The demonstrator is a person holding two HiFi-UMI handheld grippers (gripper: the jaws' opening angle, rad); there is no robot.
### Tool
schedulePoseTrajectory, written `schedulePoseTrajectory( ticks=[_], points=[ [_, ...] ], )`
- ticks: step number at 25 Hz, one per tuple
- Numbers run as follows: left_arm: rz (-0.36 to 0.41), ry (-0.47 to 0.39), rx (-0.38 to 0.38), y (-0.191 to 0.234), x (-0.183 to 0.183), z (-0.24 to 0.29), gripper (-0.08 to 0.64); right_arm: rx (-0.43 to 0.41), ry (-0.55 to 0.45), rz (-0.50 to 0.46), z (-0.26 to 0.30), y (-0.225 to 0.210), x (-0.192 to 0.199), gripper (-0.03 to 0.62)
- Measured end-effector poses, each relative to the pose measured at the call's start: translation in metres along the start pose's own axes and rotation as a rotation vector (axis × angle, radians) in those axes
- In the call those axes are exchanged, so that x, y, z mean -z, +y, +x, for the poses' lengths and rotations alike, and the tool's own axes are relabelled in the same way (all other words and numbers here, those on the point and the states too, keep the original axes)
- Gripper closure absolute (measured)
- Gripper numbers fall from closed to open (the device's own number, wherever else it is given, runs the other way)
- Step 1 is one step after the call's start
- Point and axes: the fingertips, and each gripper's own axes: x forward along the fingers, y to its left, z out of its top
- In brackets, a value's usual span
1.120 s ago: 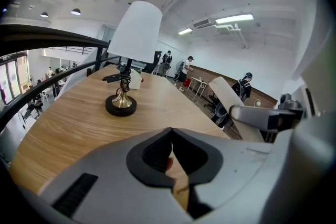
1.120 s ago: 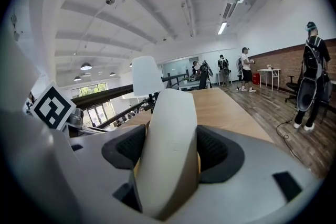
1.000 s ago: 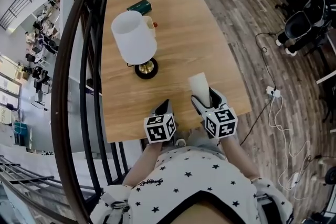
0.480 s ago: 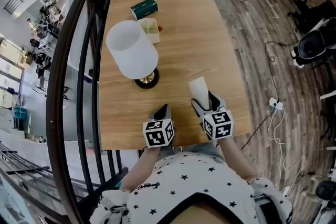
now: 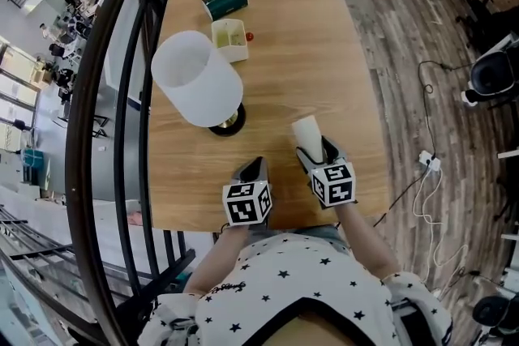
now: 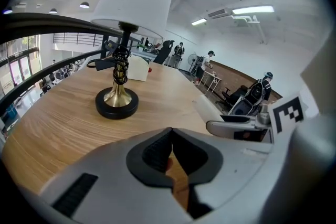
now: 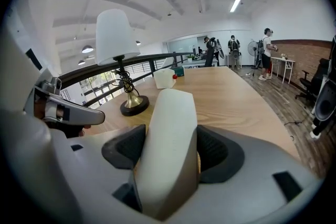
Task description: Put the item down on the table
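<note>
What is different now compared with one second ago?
The left gripper and right gripper moved slightly forward over the table; the right one, with the white item, also looks lower. Nothing grasped or released: the item stays held, the left gripper shut and empty. The lamp did not move.

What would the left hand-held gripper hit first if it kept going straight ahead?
Probably the bare wooden table, since the left hand-held gripper tilts downward; the lamp base sits just left of that line.
</note>
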Motion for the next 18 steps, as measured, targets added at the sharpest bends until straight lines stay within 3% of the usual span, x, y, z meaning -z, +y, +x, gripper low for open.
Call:
schedulePoseTrajectory(
  ticks=[18],
  points=[
    [-0.016, 0.02, -0.028, 0.003, 0.004, 0.018, 0.546, -0.007, 0.128, -0.034, 0.047, -0.018, 0.037, 0.295]
  ],
)
